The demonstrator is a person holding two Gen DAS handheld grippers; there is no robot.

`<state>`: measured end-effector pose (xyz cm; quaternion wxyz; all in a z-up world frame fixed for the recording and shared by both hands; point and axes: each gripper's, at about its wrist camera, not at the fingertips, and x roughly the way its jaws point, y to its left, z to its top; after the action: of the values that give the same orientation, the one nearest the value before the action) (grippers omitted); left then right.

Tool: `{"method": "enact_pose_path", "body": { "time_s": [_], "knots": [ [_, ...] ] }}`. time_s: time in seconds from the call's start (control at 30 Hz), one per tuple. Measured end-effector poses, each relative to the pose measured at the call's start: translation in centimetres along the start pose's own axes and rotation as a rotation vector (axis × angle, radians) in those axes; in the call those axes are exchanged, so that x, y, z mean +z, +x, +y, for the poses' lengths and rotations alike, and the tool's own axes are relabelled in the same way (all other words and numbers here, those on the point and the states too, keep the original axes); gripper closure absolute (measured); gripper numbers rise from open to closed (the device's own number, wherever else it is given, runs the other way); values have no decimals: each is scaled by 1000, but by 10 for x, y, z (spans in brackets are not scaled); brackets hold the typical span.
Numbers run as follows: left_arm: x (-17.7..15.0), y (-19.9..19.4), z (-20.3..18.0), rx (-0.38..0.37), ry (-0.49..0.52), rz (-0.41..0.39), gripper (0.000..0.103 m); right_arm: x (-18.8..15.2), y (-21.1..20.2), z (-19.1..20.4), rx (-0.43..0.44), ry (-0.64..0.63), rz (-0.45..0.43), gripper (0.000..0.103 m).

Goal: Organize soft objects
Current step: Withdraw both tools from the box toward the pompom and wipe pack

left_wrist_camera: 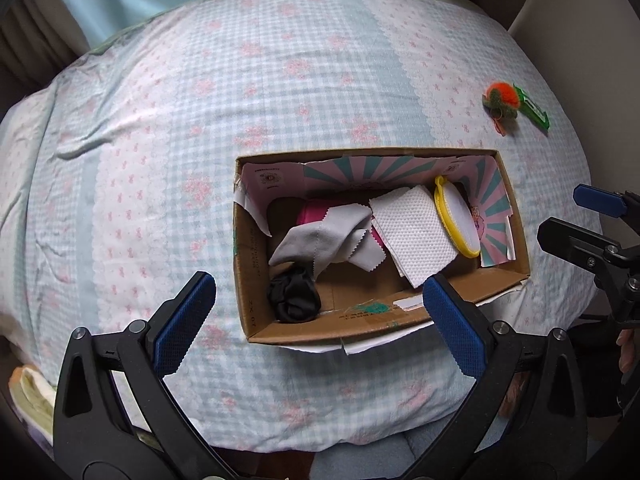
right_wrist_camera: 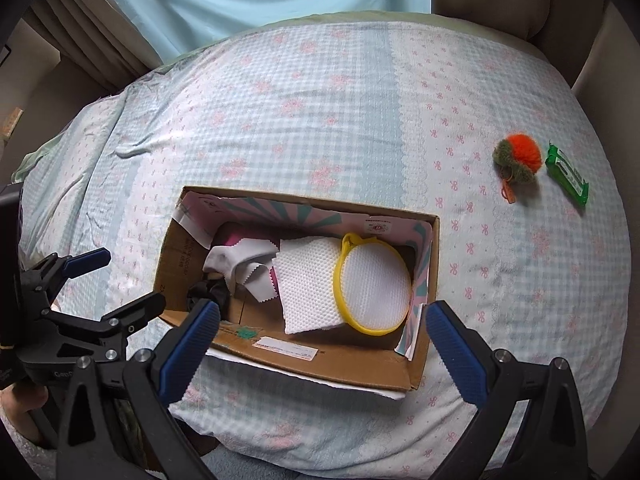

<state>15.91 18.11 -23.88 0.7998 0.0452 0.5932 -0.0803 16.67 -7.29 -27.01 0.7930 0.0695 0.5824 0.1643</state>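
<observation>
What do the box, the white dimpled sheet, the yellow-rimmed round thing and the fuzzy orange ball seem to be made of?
Box: brown corrugated cardboard, matte, lined with printed paper that is torn at the edges.
White dimpled sheet: looks like embossed paper towel or nonwoven cloth; the dotted texture leaves it open.
Yellow-rimmed round thing: glossy plastic-looking rim around white mesh.
Fuzzy orange ball: fluffy yarn or fur, orange and olive.

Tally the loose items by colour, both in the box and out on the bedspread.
Grey cloth: 1
White textured cloth: 1
Yellow-rimmed hoop: 1
Black scrunchie: 1
Pink item: 1
Orange-green pompom: 1
Green packet: 1
Total: 7
</observation>
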Motion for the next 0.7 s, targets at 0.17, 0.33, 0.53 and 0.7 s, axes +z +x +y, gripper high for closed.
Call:
{"method": "enact_pose_path", "body": {
  "time_s": [0.17,0.33,0.53,0.7],
  "knots": [
    [9,-59,-1,1,-1,-120,0,1,-49,1,-16,11,-97,0],
    [36,-105,-12,1,12,-212,0,4,-95,-16,-47,26,-164,0],
    [70,-136,-53,15,42,-300,0,11,-141,-59,-83,70,-259,0],
    [96,-126,-115,-12,30,-320,0,20,-165,-114,-95,69,-308,0]
  ]
}}
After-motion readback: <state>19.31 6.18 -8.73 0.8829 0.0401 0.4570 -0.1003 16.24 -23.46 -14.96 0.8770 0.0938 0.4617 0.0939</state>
